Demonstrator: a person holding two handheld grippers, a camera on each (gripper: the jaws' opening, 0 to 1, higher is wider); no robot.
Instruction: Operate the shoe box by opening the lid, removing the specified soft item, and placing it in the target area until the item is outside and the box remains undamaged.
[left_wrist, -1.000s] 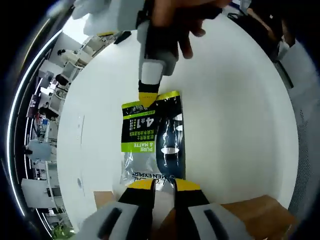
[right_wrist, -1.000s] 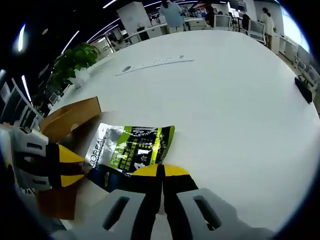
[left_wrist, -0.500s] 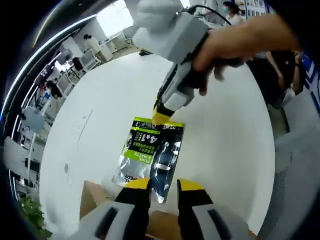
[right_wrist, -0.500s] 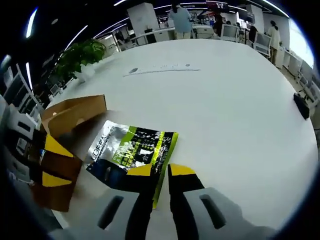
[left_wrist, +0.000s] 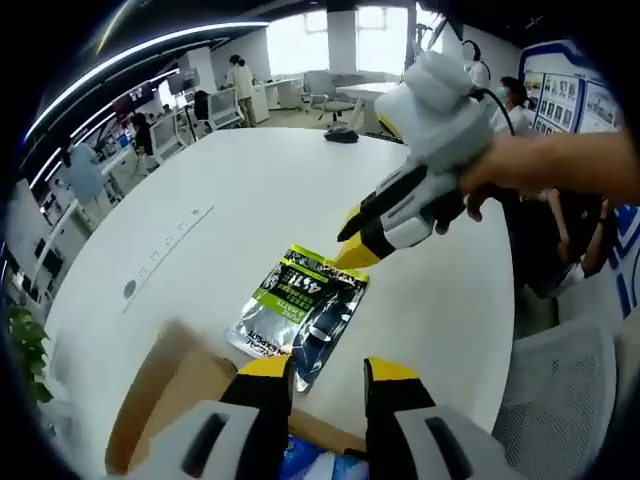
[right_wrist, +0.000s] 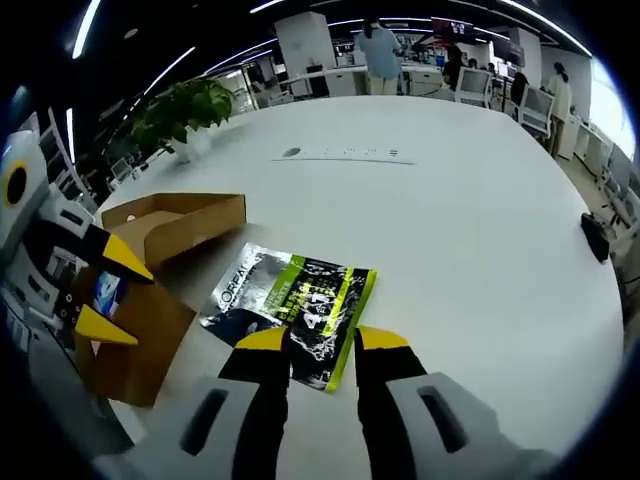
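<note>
On the white table (right_wrist: 480, 200), just beside the open cardboard shoe box (right_wrist: 160, 290), the soft pouch (right_wrist: 295, 310) is lying flat, outside the box and touching no jaw. We are reading it as the item the task names, though the sentence gives no name to it.

In the right gripper view we are looking down our right gripper (right_wrist: 320, 345), jaws spread with a clear gap, empty, and the pouch's green-trimmed end is sitting just ahead of the tips. Its long axis is running up and to the left from there, toward the box. In the left gripper view the left gripper (left_wrist: 328, 372) is also standing spread and empty over the box rim, with the pouch (left_wrist: 300, 312) ahead of it; something blue is showing inside the box below the jaws, too cropped to identify. The right gripper (left_wrist: 352, 245) is hanging near the pouch's far end in that view, apart from it.

We are judging the right gripper the nearer one. If the pouch needs shifting further, that arm is facing its short edge head-on.
</note>
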